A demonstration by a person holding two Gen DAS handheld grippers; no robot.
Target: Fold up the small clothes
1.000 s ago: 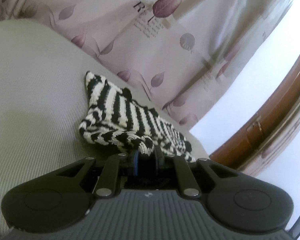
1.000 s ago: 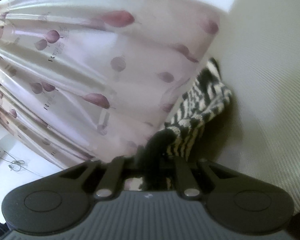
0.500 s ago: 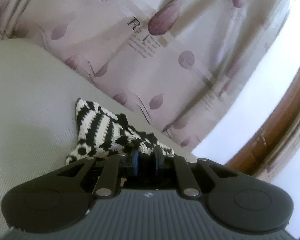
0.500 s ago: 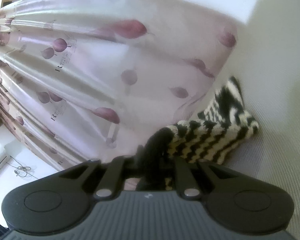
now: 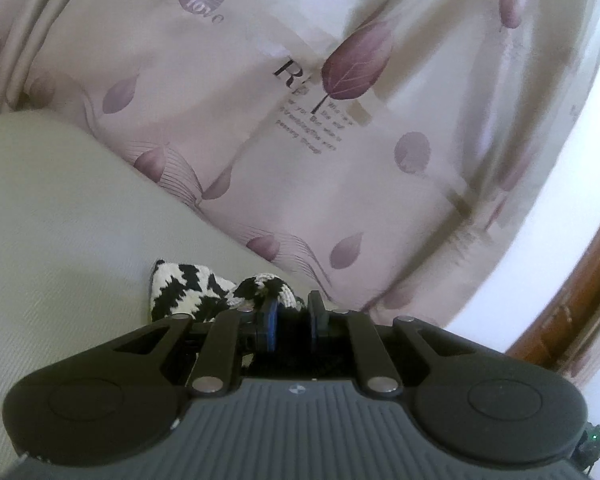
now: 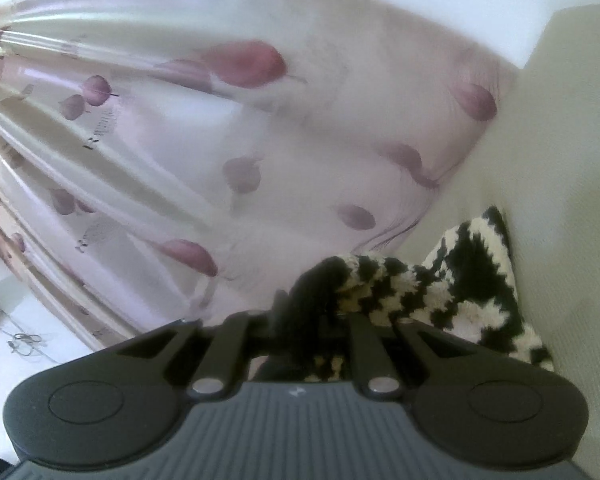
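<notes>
Left gripper [image 5: 292, 316] first: its fingers [image 5: 269, 320] are clenched tight on a bunched edge of the black-and-white knit garment [image 5: 188, 292], a twist of striped knit poking up right between the blue-edged pads. From that pinch, the knit trails off to the left of the fingers and lies in a small heap on the pale ribbed surface [image 5: 60, 220]; whether that surface is a bed or a sofa cushion, hard to call.

Over to the right gripper [image 6: 304, 312], and it's the same story: fingers [image 6: 278, 308] closed hard on a dark fold of the garment [image 6: 472, 272]. The black knit wraps the tips so thickly that they barely show. From there the zigzag stripes stretch away to the right, rising to a peaked corner against the pale ribbed surface [image 6: 572, 160], with the lower part draping down past the gripper's right linkage.

So both grippers have a hold on the one small garment, each at its own edge.

Further out, behind it all, hangs a pale curtain [image 5: 340, 140] printed with purple leaves and some lettering; it fills most of the right-hand view [image 6: 220, 140] too, a bit blurred there. A brown wooden frame [image 5: 572, 300] shows at the far right of the left-hand view.
</notes>
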